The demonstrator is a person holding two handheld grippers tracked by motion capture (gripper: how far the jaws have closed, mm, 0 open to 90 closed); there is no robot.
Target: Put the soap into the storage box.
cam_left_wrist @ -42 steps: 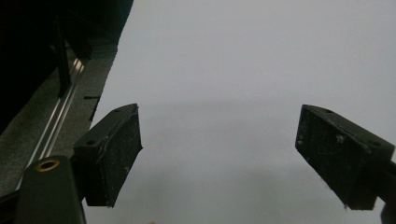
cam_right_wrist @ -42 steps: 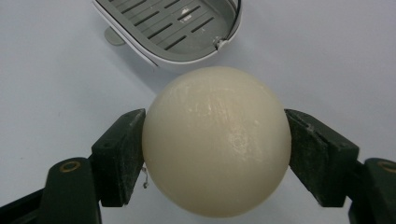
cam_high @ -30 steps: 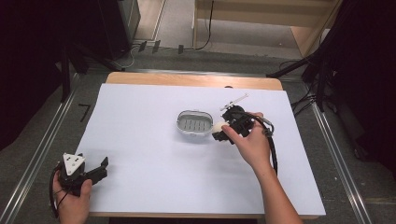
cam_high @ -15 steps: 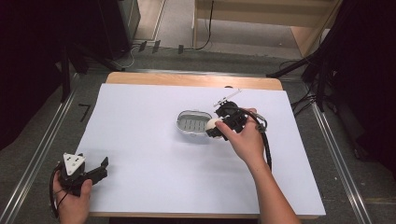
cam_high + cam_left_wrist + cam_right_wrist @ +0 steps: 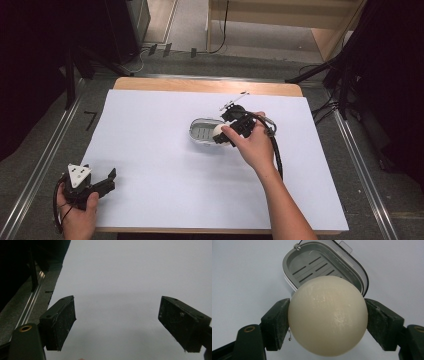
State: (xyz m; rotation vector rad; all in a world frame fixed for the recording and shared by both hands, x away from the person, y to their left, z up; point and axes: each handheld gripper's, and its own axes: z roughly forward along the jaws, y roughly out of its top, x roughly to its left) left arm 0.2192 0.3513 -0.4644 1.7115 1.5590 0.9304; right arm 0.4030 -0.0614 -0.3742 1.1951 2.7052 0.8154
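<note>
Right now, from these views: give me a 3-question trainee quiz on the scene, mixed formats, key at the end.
1. True or false: the right gripper is shut on the cream ball.
2. Multiple choice: the grey slotted dish holds A) the ball, B) nothing visible, C) a spoon.
3. Short answer: how do the jaws of the left gripper stand, and what is between them?

Key
1. True: both pads press the ball's sides.
2. B: in the right gripper view the ball is in front of the dish, in the jaws, and the slotted floor is bare where it shows.
3. Wide apart, with nothing between them but the white table cover.
</note>
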